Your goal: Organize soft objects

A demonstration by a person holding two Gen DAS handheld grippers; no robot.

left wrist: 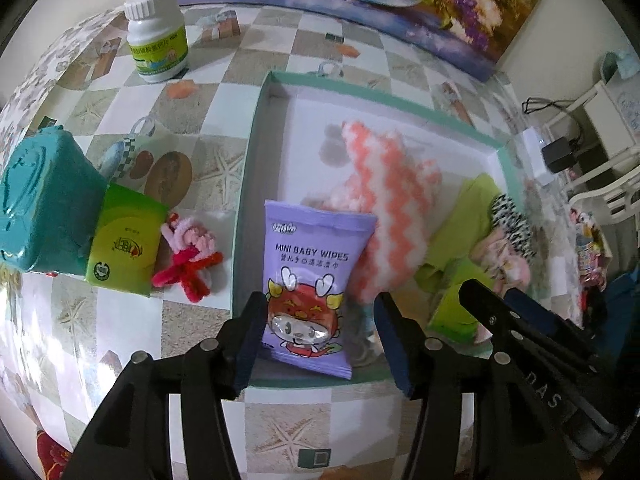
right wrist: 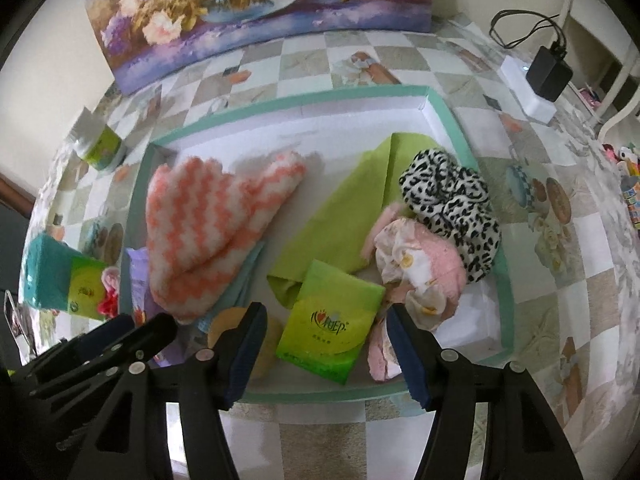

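Both packs look just set down in the box [left wrist: 256, 128]: left gripper [left wrist: 320, 340] part-open around the wipes [left wrist: 312, 280], gripping nothing — right gripper [right wrist: 326, 350] likewise around the tissue pack [right wrist: 332, 320]. Next, probably lift clear and fetch the pipe-cleaner toy [left wrist: 188, 256] outside the box.

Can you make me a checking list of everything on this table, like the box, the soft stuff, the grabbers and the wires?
Surface: table with a checkered, seashell-print cover.
Job's things: teal-rimmed box holds a pink-and-white fuzzy cloth, green cloth, leopard-print fabric, pink floral fabric, purple baby wipes pack and green tissue pack.
Clutter: outside the box, a teal packet, second green tissue pack, pink-and-red pipe cleaners and a white bottle.
Grippers: left gripper open around the wipes; right gripper open around the tissue pack.
Cables: black adapter with cord on a white power strip.
Surroundings: flower painting against the wall.
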